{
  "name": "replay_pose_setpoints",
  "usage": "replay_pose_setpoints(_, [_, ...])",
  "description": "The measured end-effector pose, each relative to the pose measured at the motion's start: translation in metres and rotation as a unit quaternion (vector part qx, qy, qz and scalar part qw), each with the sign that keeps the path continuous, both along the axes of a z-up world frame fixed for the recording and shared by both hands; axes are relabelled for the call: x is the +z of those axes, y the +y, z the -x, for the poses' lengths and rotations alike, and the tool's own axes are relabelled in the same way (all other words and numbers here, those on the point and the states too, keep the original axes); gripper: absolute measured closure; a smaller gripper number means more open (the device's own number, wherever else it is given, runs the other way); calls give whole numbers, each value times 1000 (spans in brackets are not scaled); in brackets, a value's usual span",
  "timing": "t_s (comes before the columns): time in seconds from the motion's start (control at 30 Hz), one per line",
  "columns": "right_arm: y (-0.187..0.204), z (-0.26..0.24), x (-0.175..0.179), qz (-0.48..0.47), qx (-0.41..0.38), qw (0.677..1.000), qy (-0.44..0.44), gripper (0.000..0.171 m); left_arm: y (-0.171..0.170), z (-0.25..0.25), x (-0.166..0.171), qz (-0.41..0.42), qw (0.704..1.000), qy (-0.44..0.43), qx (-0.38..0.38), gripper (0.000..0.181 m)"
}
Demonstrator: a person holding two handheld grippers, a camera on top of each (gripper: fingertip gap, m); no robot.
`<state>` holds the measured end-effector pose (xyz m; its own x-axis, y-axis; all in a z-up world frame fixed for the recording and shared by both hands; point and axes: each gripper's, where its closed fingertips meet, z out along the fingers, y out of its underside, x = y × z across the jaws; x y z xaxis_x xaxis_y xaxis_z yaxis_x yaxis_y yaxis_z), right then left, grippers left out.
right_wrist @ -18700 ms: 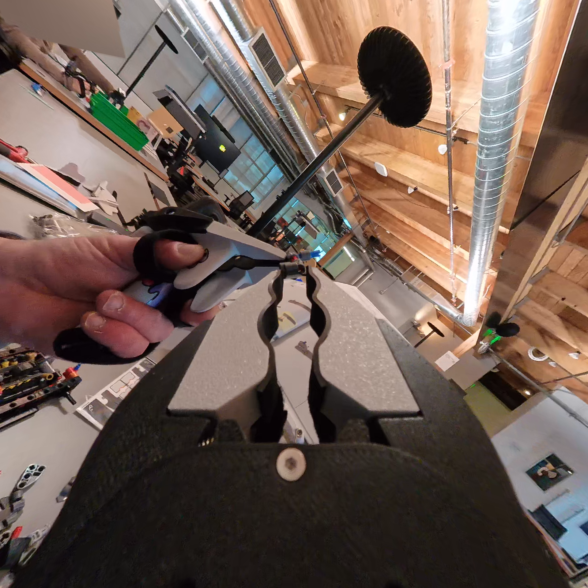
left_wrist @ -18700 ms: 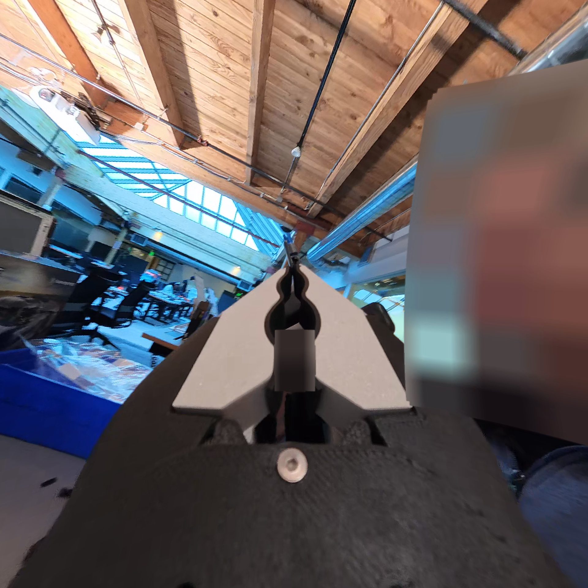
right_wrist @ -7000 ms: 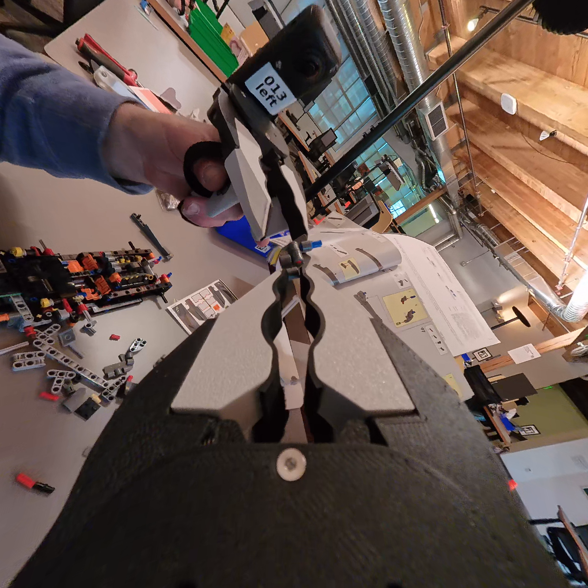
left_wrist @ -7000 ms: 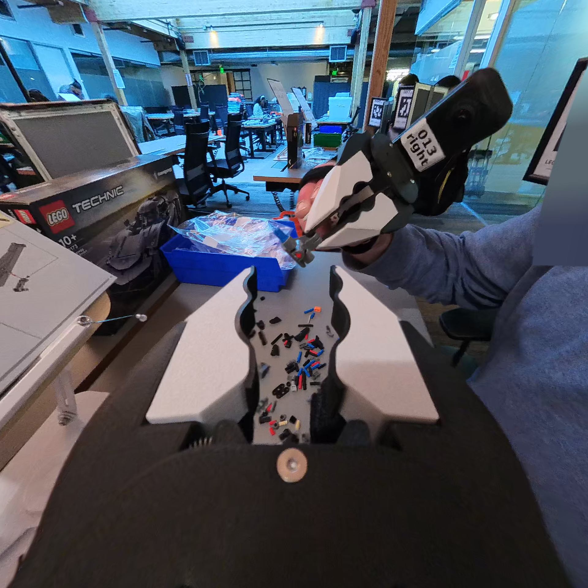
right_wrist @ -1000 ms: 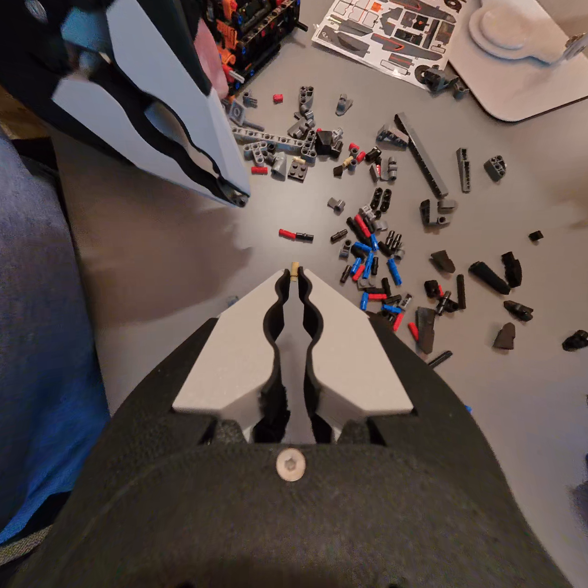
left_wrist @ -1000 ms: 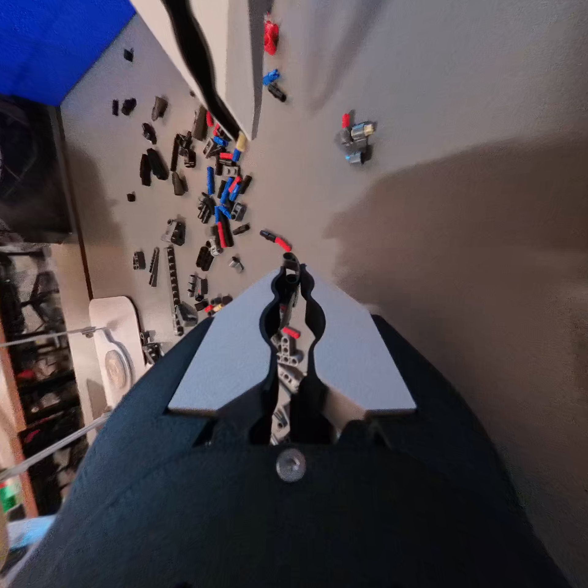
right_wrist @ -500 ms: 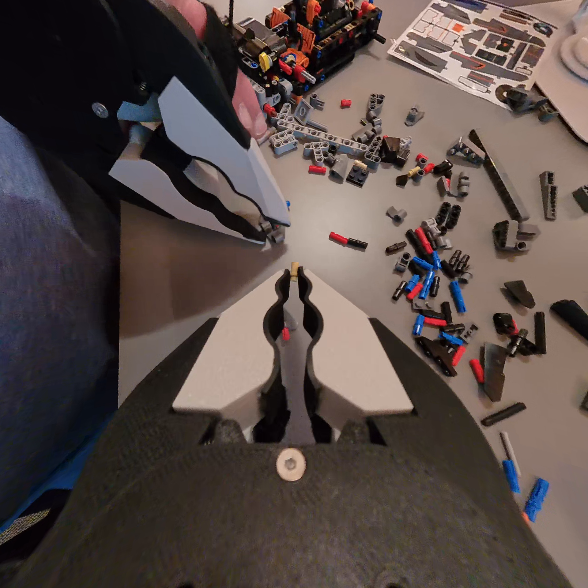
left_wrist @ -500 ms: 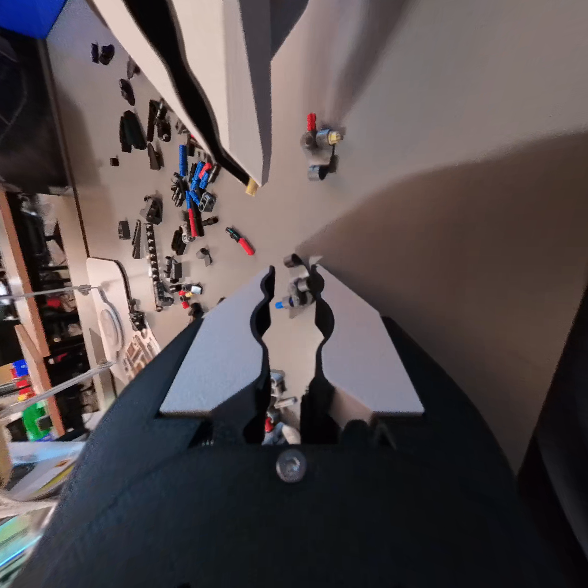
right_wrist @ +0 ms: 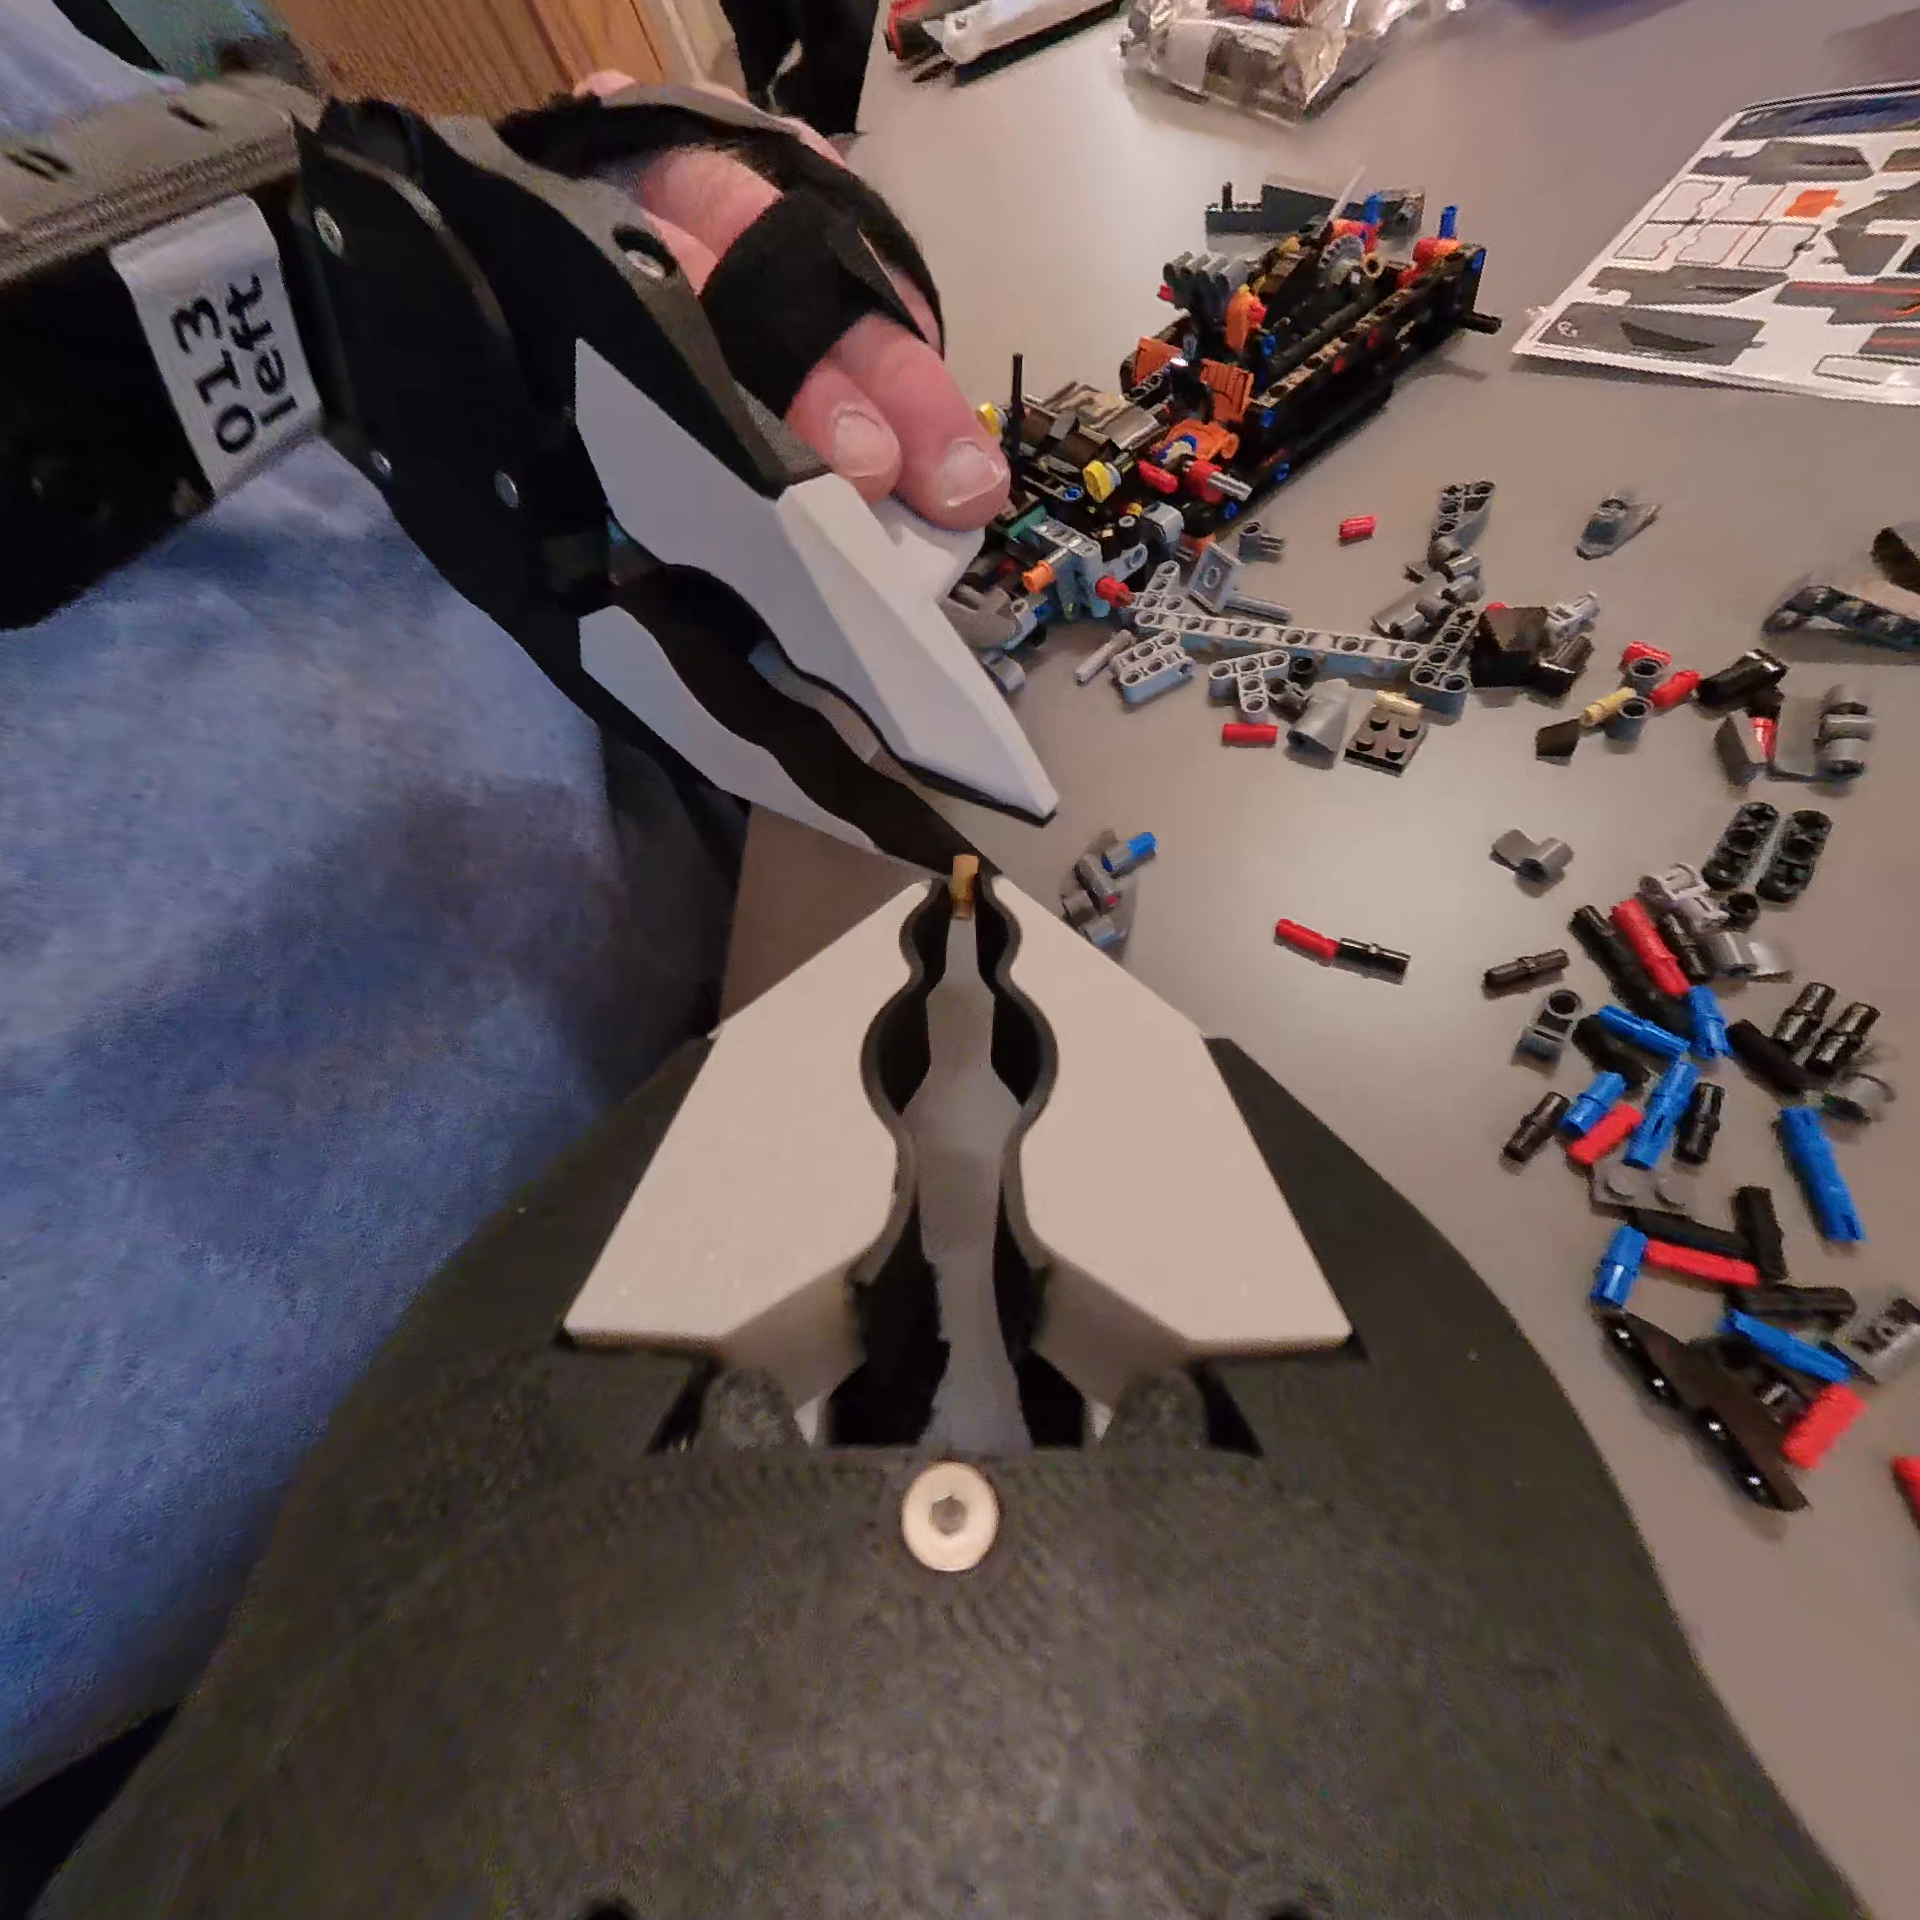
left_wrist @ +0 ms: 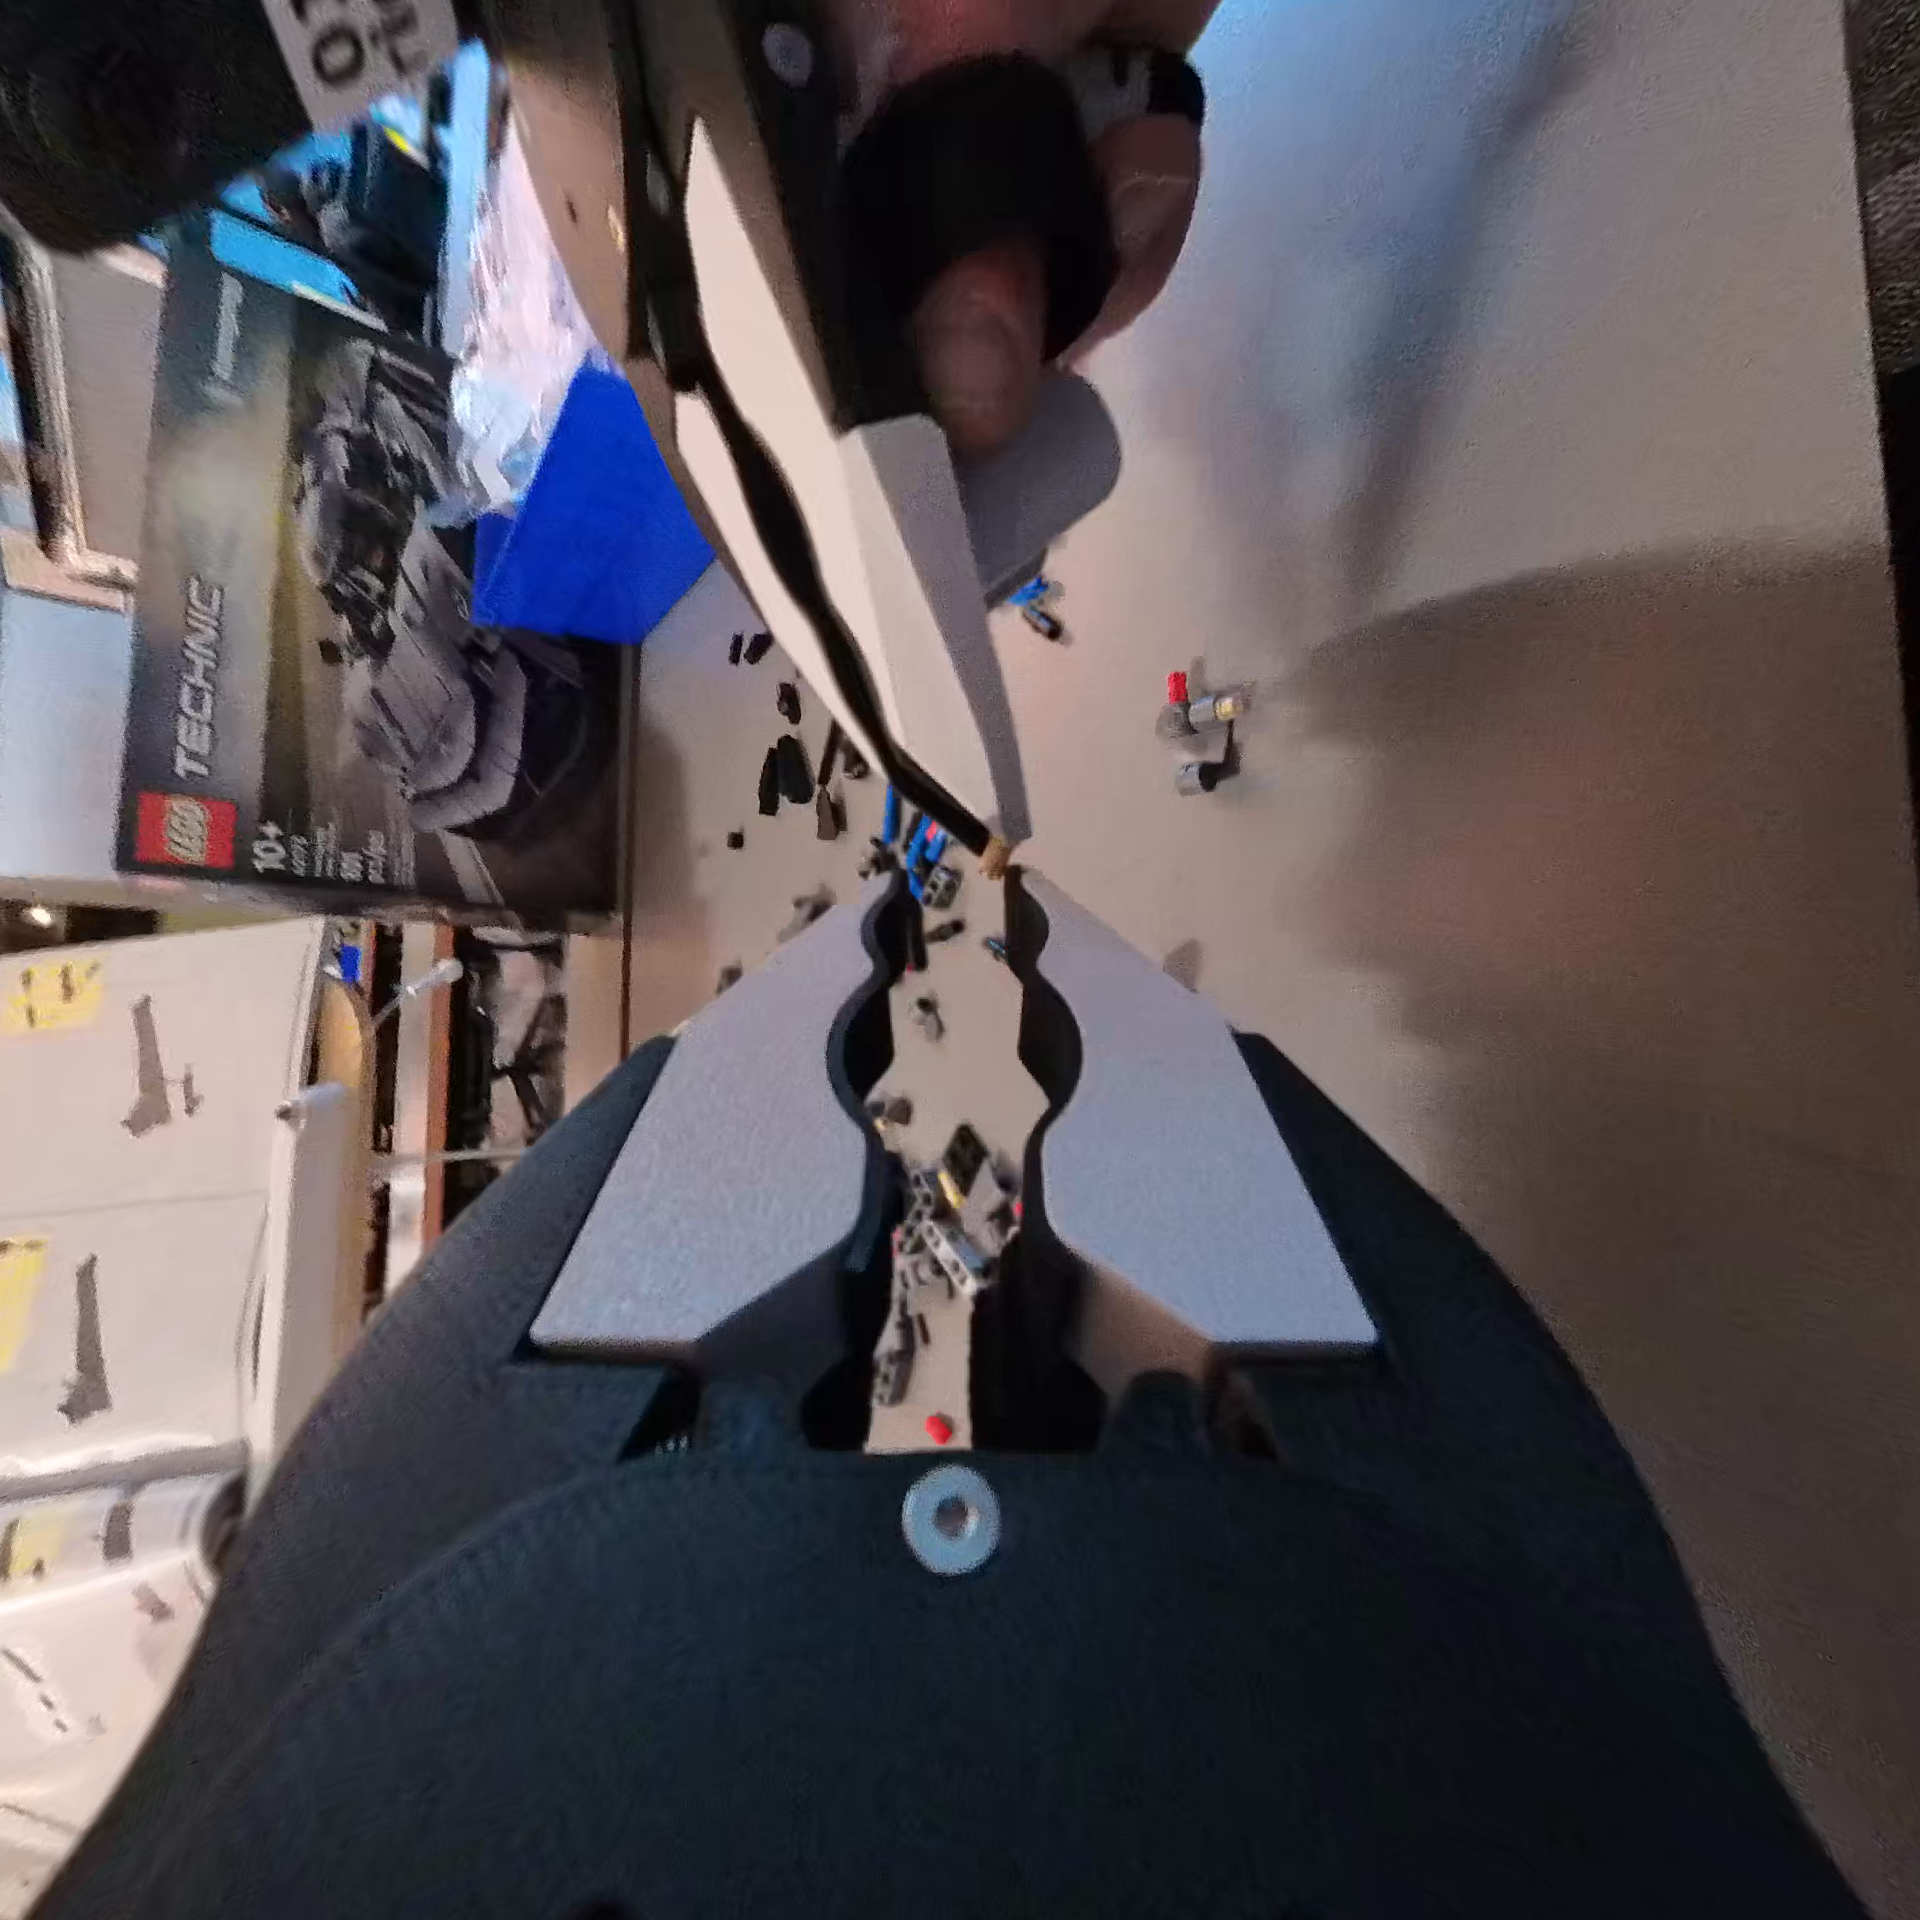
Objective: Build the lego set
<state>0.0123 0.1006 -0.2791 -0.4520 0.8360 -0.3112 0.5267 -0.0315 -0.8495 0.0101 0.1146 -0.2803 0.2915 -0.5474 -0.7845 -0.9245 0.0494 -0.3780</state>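
Two grippers meet tip to tip above the near edge of the grey table (right_wrist: 1226,800). The right gripper (right_wrist: 964,896) is pinched on one tan pin (right_wrist: 964,883), which sticks out past its tips. The left gripper (right_wrist: 1013,831) is spread and holds nothing, and its lower finger lies just beside the pin. From the left wrist view, the left gripper (left_wrist: 956,894) shows the same gap, with the pin (left_wrist: 1000,854) right at its mouth.

One white tag (right_wrist: 223,364) with black printed characters wraps the left gripper's body. One dark set box (left_wrist: 364,623) stands on its side at the far left, bearing a red square logo, white lettering and a picture of a dark car. One blue bin (left_wrist: 582,540) sits beside it.

One part-built chassis (right_wrist: 1247,384) lies far across the table. One printed sheet (right_wrist: 1745,281) of dark shapes lies to its right, and loose black, blue, red and grey pieces (right_wrist: 1683,1039) are scattered on the right. One red-and-black pin pair (right_wrist: 1340,948) lies apart from them.

Half a second ago a small grey cluster with a blue pin (right_wrist: 1107,883) sat at the left gripper's tips. It now rests on the table just right of both grippers, and the grippers have closed in on each other. The right gripper keeps its grip on the pin.
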Motion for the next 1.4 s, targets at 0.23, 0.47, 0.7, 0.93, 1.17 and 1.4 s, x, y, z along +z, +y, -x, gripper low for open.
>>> replay_pose_setpoints(0.23, [2, 2, 10, 48, 2, 999, -6, 169, -1, -5, 7, -37, 998, 27, -31, 177])
replay_pose_setpoints(0.47, [17, 14, 24, 82, -67, 994, 21, 165, 9, 8, 19, -54, 998, -3, 19, 180])
replay_pose_setpoints(0.7, [23, 11, 36, 106, -78, 989, 64, 163, 13, 12, 29, -54, 997, -42, 33, 180])
replay_pose_setpoints(0.93, [21, 14, 34, 109, -76, 989, 65, 168, 14, 11, 32, -60, 997, -44, 38, 179])
replay_pose_setpoints(1.17, [22, 14, 36, 114, -86, 987, 76, 170, 14, 11, 30, -59, 997, -39, 39, 179])
replay_pose_setpoints(1.4, [23, 16, 34, 127, -91, 985, 73, 169, 15, 13, 29, -61, 997, -23, 38, 179])
